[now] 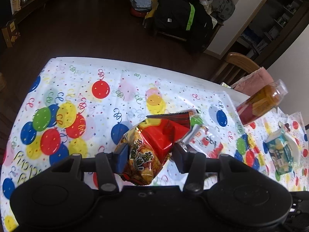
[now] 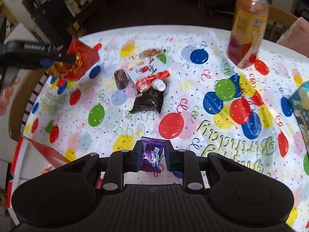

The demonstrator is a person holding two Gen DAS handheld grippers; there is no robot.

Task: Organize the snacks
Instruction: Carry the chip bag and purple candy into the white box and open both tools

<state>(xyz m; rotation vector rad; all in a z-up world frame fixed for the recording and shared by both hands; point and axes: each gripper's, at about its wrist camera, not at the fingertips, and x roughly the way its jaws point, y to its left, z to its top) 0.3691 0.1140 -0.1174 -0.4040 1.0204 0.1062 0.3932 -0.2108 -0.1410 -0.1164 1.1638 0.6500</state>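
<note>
A wide bare stretch of tablecloth (image 2: 193,116) is seen between the right gripper (image 2: 151,157) and the bottle (image 2: 248,27); no object stands on it. The middle is blocked by a cluster: black packet (image 2: 148,100), white pouch (image 2: 148,71), small brown cup (image 2: 121,79), touching or just beside one another. The left side is occupied by the left gripper (image 1: 148,154), closed on a red snack bag (image 1: 152,147) above the cloth. A teal box (image 1: 282,152) stands at the table's edge, near the bottle.

Glossy foil snack bag (image 1: 152,145); shiny plastic tablecloth (image 1: 81,89)
</note>
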